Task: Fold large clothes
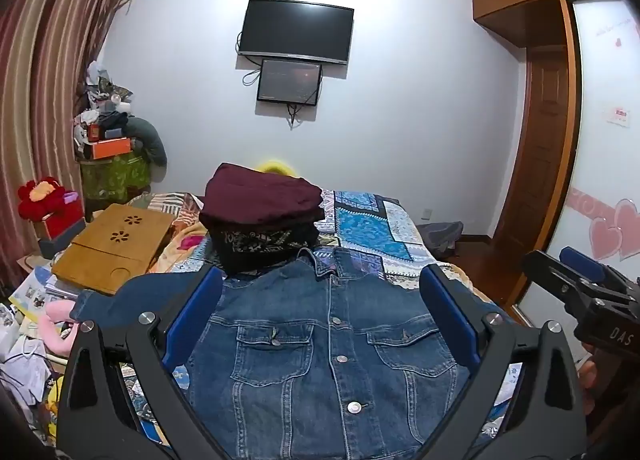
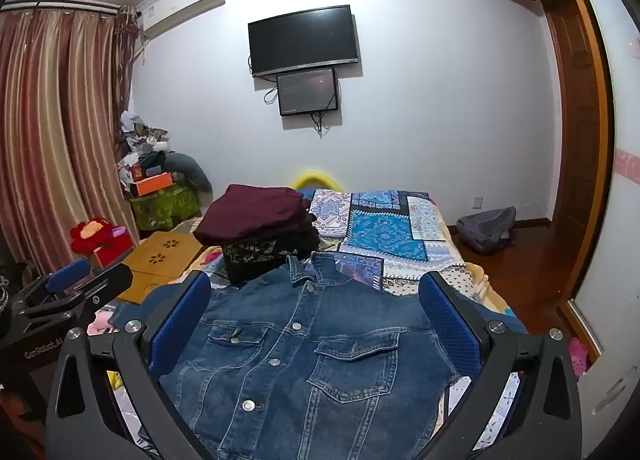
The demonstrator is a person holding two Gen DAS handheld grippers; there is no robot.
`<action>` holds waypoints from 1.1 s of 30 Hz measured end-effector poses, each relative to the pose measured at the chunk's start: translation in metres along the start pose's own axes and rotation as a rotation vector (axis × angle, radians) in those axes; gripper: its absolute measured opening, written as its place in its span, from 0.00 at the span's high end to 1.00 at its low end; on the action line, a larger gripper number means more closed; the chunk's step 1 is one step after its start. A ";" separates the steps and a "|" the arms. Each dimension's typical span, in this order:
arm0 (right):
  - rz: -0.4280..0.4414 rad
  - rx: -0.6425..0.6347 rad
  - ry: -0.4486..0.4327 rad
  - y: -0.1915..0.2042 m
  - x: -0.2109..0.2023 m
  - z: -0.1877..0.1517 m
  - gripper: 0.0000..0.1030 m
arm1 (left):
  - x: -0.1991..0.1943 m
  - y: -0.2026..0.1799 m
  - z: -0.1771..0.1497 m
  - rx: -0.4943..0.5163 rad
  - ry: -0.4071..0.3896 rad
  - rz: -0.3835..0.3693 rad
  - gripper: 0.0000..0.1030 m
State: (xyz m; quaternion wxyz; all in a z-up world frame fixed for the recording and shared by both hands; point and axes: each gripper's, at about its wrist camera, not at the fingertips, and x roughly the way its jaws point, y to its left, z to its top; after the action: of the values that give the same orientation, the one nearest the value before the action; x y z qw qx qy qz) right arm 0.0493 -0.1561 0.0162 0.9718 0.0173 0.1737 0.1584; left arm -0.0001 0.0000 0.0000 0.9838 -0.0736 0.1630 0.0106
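Denim jacket spread flat, front up and buttoned, on the patchwork bedspread, collar toward a stack of folded clothes. Left gripper above it, tongs spread wide, pinching nothing. Right gripper likewise spread wide over the jacket, empty. Wooden lap tray beside the stack.

We see a bed under a patchwork quilt. On it lie a denim jacket, a stack of folded clothes and a wooden lap tray.
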 end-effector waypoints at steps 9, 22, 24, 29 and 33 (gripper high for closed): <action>0.010 0.002 0.007 0.002 0.005 -0.003 0.00 | -0.002 0.008 0.001 0.005 0.007 -0.021 0.04; 0.007 0.006 0.020 0.004 0.006 -0.006 0.00 | 0.006 0.003 -0.007 0.020 -0.002 0.066 0.04; 0.010 0.011 0.022 0.003 0.005 -0.005 0.00 | 0.006 0.004 -0.008 0.018 -0.002 0.067 0.04; 0.009 0.007 0.021 0.006 0.006 -0.006 0.00 | 0.010 0.007 -0.010 0.005 0.010 0.071 0.03; 0.011 0.008 0.022 0.008 0.005 -0.007 0.00 | 0.009 0.010 -0.011 -0.001 0.012 0.071 0.03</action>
State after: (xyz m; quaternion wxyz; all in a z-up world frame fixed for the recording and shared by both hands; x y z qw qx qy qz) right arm 0.0493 -0.1470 0.0086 0.9689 0.0204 0.1851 0.1632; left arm 0.0044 0.0077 -0.0148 0.9818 -0.0682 0.1713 0.0452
